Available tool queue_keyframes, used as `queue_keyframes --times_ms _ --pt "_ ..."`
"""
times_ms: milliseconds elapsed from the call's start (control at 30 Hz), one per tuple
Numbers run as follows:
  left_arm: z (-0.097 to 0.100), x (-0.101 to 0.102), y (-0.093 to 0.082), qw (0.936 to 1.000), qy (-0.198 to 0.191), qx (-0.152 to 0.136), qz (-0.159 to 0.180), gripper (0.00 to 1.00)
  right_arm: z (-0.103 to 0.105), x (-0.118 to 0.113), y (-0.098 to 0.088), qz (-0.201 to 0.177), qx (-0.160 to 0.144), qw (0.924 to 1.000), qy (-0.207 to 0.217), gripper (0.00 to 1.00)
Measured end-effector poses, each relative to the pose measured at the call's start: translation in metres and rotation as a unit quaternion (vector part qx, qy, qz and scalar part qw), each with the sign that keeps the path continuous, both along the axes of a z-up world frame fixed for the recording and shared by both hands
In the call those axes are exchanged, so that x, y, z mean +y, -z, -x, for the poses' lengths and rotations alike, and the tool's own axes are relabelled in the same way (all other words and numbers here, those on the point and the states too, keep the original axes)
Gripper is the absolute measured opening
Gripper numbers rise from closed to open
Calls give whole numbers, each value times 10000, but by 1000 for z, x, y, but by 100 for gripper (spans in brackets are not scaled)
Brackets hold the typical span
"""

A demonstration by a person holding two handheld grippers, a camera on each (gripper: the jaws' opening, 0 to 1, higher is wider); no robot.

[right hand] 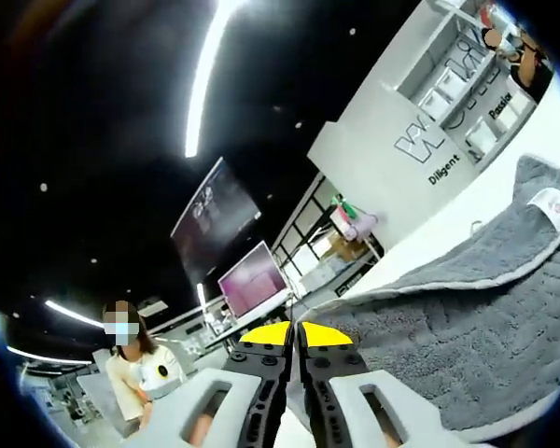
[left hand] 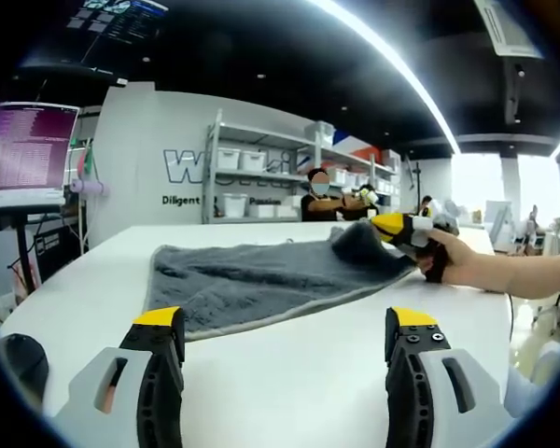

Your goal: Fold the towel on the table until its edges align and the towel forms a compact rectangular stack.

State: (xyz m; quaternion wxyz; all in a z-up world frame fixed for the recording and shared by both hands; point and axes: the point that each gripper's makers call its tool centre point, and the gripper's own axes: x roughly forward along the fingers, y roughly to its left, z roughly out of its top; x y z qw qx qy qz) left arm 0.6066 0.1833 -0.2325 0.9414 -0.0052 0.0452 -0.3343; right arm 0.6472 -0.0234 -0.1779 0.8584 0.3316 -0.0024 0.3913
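Open left claw (left hand: 285, 341), rumpled grey towel (left hand: 261, 280).

The left gripper view looks low across the table (left hand: 289, 373) at the towel (left hand: 261, 280); the right gripper view, rolled, sits close over that towel (right hand: 467, 345).

The towel (right hand: 467, 345) runs off the right gripper view's edge. Whether the right tongs (right hand: 293, 338) pinch any cloth cannot be told. The wall lettering (left hand: 189, 168) is partly hidden behind shelves (left hand: 261, 173).

white table (left hand: 289, 373), grey towel (left hand: 261, 280) lying on it, one corner lifted
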Motion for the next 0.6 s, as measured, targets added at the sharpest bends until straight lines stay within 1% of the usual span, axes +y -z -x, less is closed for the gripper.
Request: queue_keyframes --times_ms 133,367,600 --pt "1 0 0 10000 -1 -2 -8 87 -1 4 0 -12 7 10000 6 0" --pt "2 -1 1 10000 -3 1 -9 87 0 20 1 10 9 10000 -42 0" --pt "3 -1 1 10000 -4 1 -11 86 0 30 1 -45 21 10000 -43 0"
